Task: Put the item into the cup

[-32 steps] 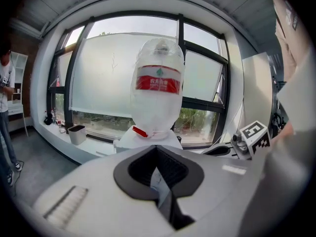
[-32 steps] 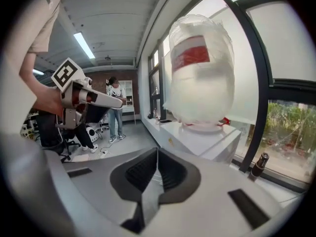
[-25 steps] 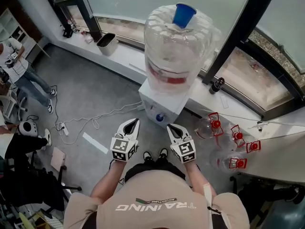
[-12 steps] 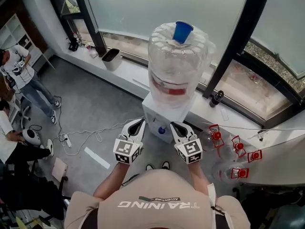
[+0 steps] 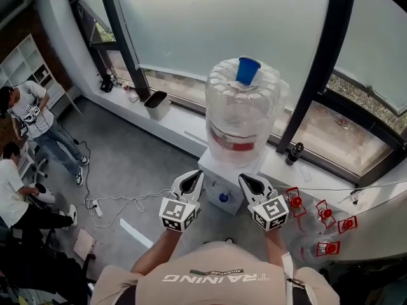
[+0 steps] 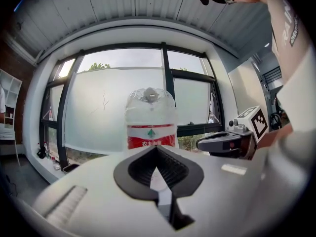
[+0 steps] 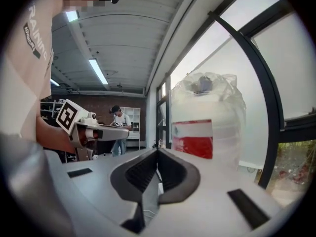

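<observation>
Left hand-held gripper (image 5: 193, 177) and right hand-held gripper (image 5: 245, 180) closed, empty, near dispenser (image 5: 216, 170) edge

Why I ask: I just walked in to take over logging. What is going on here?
A person stands facing a water dispenser with a gripper in each hand. The left gripper and the right gripper are held low in front of the dispenser, both with jaws together and nothing between them. A blue cup sits on top of the big water jug, and neither gripper is touching it. No item is in hand, so the task does not look under way.
</observation>
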